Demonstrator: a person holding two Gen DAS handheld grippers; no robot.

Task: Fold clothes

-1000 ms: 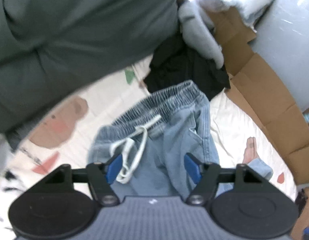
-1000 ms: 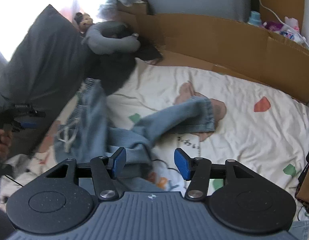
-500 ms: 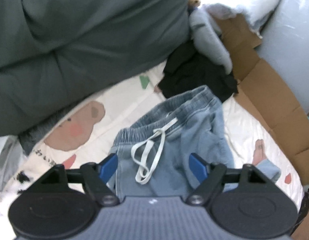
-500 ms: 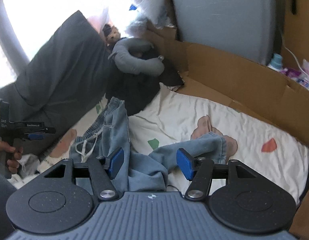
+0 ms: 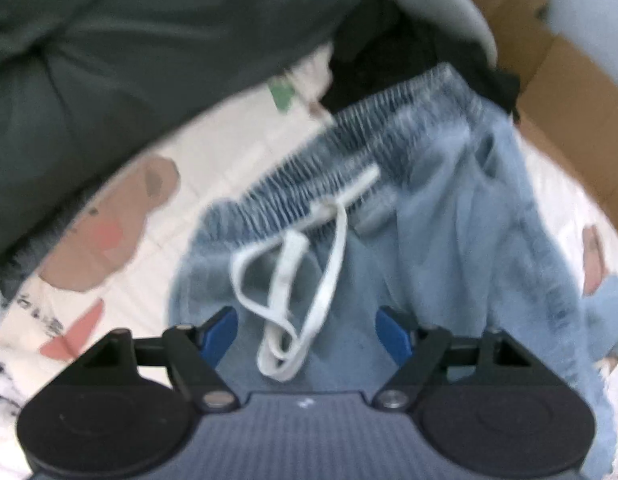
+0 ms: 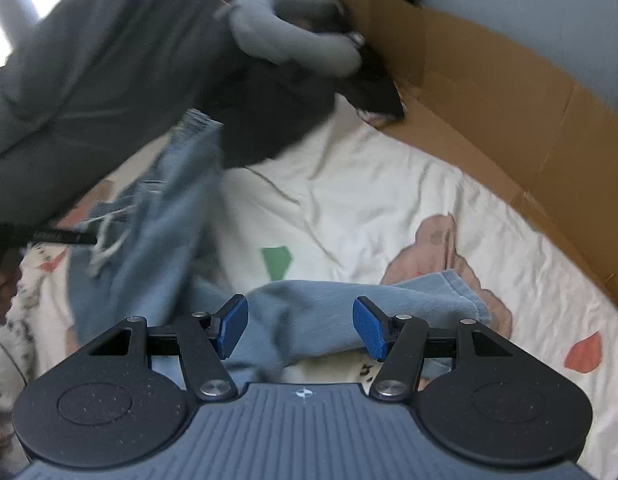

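Jeans [image 5: 449, 240]: crumpled denim, ribbed waistband [image 5: 349, 160]

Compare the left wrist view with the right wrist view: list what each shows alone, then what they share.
Left wrist only: the elastic waistband seen close, and the left tongs, jaws closing, over the jeans with the white drawstring between them, nothing gripped.

Right wrist only: the hemmed trouser leg lying on the sheet, and the open right tongs over it.

Both: the blue jeans, patterned bedsheet, dark grey bedding, cardboard.
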